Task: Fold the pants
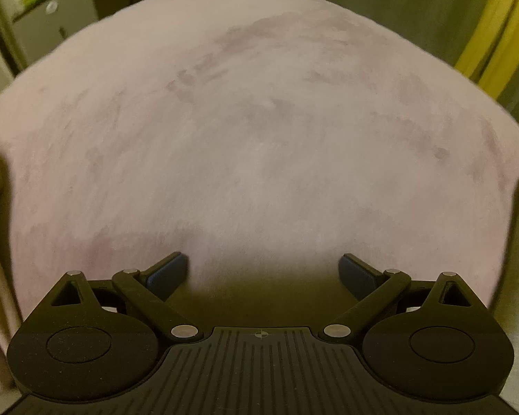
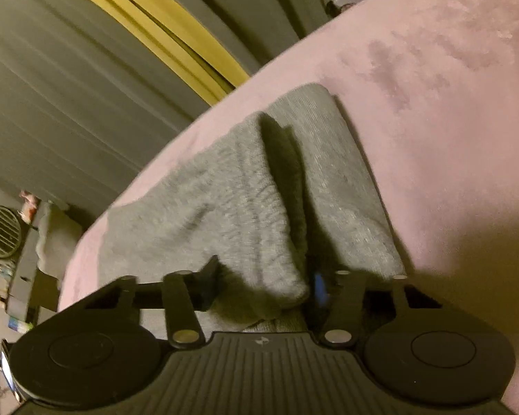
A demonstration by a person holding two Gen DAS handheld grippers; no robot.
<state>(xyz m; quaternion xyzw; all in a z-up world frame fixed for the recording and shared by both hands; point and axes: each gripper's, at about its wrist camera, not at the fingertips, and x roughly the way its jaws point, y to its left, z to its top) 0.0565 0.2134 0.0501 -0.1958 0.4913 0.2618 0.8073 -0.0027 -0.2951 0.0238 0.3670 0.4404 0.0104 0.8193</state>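
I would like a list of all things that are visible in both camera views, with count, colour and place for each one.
pants: one, grey, lying on the pink cover near its edge, seen in the right wrist view only
pink cover: one, pink, soft surface that fills most of both views
curtain: one, grey-green with a yellow stripe, behind the cover
cabinet: one, pale, far left in the left wrist view, blurred items on top
round vent-like thing: one, dark, far left in the right wrist view
left gripper: one, black, jaws wide apart, nothing between them
right gripper: one, black, jaws partly closed around a fold of the pants; firm grip cannot be told
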